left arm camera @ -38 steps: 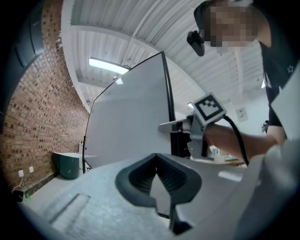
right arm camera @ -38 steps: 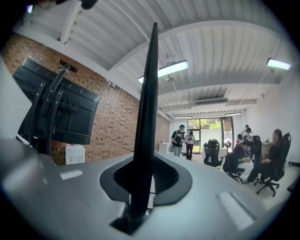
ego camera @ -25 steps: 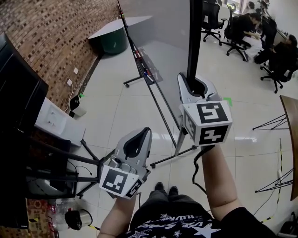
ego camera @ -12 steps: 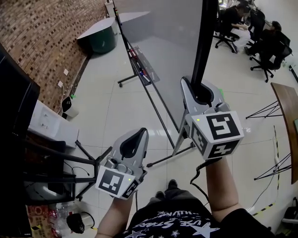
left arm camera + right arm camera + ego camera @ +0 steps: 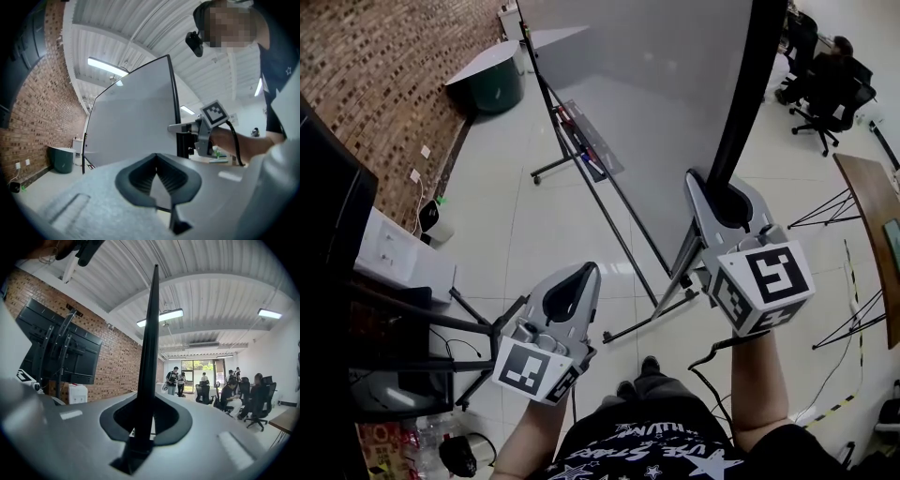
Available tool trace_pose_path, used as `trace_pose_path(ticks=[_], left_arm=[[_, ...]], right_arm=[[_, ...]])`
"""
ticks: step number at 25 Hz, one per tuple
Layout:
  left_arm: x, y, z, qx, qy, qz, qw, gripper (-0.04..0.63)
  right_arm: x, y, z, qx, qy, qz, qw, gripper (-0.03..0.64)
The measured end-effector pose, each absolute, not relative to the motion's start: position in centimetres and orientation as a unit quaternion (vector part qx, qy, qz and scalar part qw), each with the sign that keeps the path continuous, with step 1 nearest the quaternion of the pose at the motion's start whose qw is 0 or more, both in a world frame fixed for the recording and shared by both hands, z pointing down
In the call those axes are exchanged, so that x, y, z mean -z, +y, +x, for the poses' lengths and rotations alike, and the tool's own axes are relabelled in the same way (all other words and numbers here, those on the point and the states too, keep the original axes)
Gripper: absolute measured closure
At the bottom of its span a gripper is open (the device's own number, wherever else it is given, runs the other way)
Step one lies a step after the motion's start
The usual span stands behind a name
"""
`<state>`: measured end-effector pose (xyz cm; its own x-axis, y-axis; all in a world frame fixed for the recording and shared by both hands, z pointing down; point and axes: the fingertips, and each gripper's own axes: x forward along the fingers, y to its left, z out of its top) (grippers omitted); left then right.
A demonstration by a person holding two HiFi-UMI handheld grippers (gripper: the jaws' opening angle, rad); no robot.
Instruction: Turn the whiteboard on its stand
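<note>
The whiteboard (image 5: 647, 84) stands on a wheeled black stand (image 5: 649, 323), with a marker tray (image 5: 586, 141) along its lower edge. My right gripper (image 5: 722, 187) is shut on the board's black side frame (image 5: 752, 103). In the right gripper view that frame (image 5: 151, 333) rises as a thin dark bar clamped between the jaws of the right gripper (image 5: 143, 416). My left gripper (image 5: 589, 272) hangs lower left, apart from the board, jaws together on nothing. The left gripper view shows the board's grey face (image 5: 131, 117), the left gripper (image 5: 155, 157), and the right gripper (image 5: 206, 131) on the board's edge.
A brick wall (image 5: 394, 84) runs along the left, with a large black screen on a stand (image 5: 337, 281) and a white box (image 5: 398, 258) near it. A green bin (image 5: 497, 84) stands at the back. People sit on office chairs (image 5: 825, 84) far right. A wooden table (image 5: 872, 244) edges in.
My right gripper has carried the board's side frame to the right, and the board has swung so that more of its face shows. The left gripper has barely shifted in the view.
</note>
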<state>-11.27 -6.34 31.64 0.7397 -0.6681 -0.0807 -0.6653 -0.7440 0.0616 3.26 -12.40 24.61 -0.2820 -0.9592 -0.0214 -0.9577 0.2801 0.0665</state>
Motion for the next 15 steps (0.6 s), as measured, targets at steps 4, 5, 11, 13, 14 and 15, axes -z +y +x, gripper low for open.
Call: trace_pose_path(ticks=[4, 5, 11, 13, 14, 15], left_arm=[[-32.1, -4.5, -11.7, 0.05, -0.338, 0.939, 0.022, 0.591], [-32.1, -4.1, -11.8, 0.051, -0.334, 0.941, 0.024, 0.591], [-32.0, -2.1, -11.4, 0.056, -0.302, 0.951, 0.028, 0.591], [-32.2, -1.3, -11.1, 0.057, -0.29, 0.955, 0.029, 0.591], [-32.3, -1.0, -10.9, 0.057, -0.284, 0.957, 0.03, 0.591], [-32.5, -0.7, -10.7, 0.057, -0.279, 0.958, 0.032, 0.591]], right_arm=[[-24.5, -8.7, 3.3, 0.037, -0.801, 0.597, 0.011, 0.563], [-24.4, -7.8, 3.3, 0.039, -0.801, 0.597, 0.011, 0.563], [-23.8, -3.3, 4.0, 0.045, -0.801, 0.597, 0.009, 0.563], [-23.9, -1.7, 4.4, 0.05, -0.8, 0.598, 0.01, 0.563], [-24.0, -1.1, 4.6, 0.053, -0.799, 0.599, 0.01, 0.563], [-24.1, -0.5, 4.8, 0.055, -0.799, 0.599, 0.009, 0.563]])
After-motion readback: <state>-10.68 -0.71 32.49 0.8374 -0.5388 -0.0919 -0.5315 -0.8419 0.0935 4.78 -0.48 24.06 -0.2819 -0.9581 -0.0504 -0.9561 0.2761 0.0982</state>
